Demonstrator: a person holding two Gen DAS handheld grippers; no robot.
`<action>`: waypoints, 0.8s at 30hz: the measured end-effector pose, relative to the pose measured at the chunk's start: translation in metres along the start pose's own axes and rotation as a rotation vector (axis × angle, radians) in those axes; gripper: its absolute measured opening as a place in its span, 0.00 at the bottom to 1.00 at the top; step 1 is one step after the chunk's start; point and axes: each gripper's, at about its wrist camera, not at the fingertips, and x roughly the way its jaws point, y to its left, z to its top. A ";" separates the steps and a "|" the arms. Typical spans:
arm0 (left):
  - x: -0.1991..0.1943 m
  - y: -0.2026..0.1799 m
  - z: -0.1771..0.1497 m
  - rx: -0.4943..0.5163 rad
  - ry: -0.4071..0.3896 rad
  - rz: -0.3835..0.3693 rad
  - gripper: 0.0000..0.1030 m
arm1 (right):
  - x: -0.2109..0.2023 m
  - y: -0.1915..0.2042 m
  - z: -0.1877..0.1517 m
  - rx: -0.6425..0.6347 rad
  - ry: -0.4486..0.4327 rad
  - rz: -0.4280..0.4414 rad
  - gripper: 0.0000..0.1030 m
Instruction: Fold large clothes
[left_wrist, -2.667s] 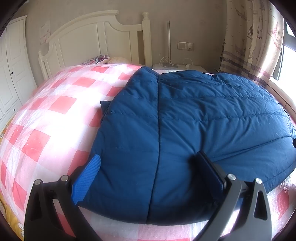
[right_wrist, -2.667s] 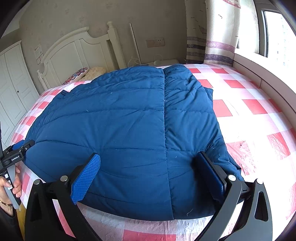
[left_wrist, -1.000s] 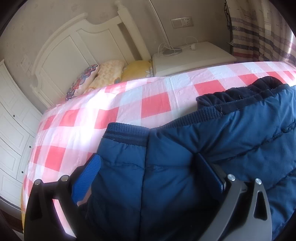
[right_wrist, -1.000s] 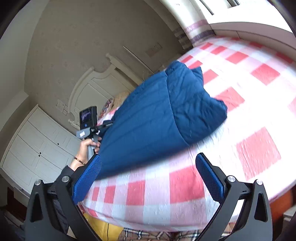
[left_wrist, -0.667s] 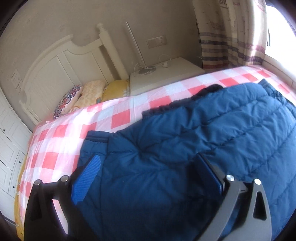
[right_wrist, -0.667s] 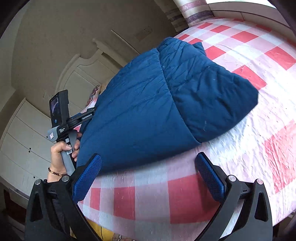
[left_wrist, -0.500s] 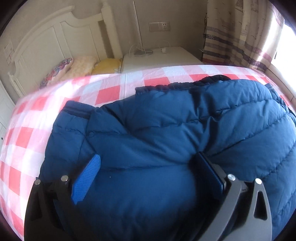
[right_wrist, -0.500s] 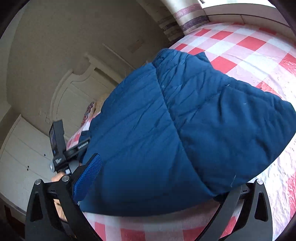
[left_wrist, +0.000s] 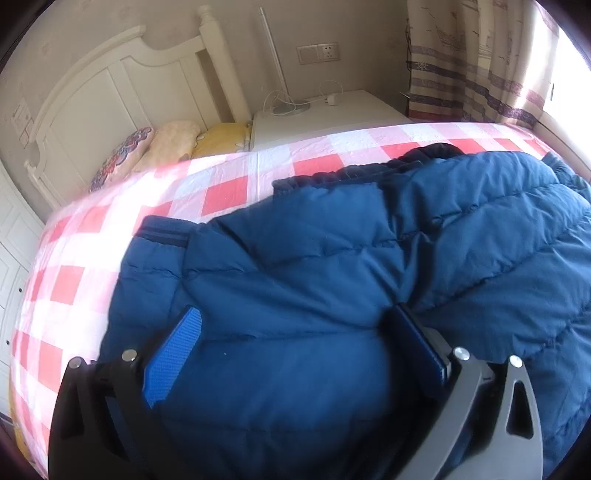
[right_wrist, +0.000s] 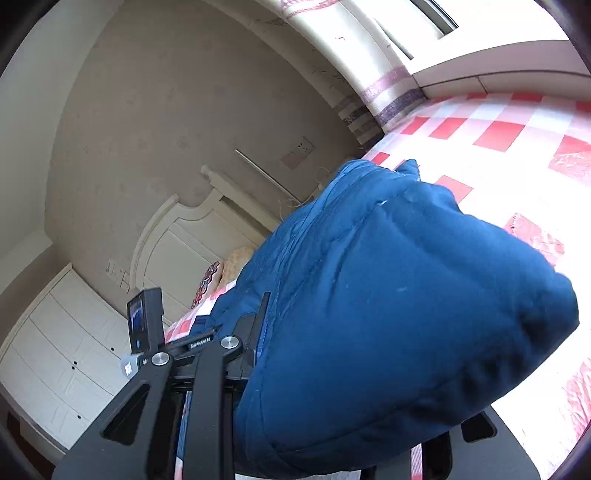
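Bedroom w/ red-check bedspread (left_wrist: 225, 192), white headboard (left_wrist: 122, 96) at 11 o'clock. Blue puffer jacket (left_wrist: 332, 280) lies bunched on it, filling 3–6 o'clock. Left gripper (left_wrist: 295, 332) stands wide apart around the jacket's bulk. Right gripper (right_wrist: 351, 424) is closing, padding betw. its jaws. Step, I'd judge: grabbing an edge for a fold. Next: firm pinch, then lift across evenly.

Left gripper (left_wrist: 295, 350) angles downward, its blue-padded fingers (left_wrist: 171, 356) spread wide apart; right gripper (right_wrist: 332, 424) tilts slightly downward, its jaws closing on the padded jacket (right_wrist: 388, 314).
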 end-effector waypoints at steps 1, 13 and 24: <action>-0.006 -0.005 0.005 0.012 -0.012 0.035 0.99 | -0.010 0.000 -0.006 -0.022 0.003 -0.009 0.31; -0.027 -0.117 0.027 0.185 -0.058 0.136 0.98 | -0.073 -0.001 -0.003 -0.091 -0.037 -0.041 0.31; -0.149 -0.111 -0.180 0.117 -0.265 0.026 0.98 | -0.060 0.030 -0.002 -0.196 -0.083 -0.150 0.31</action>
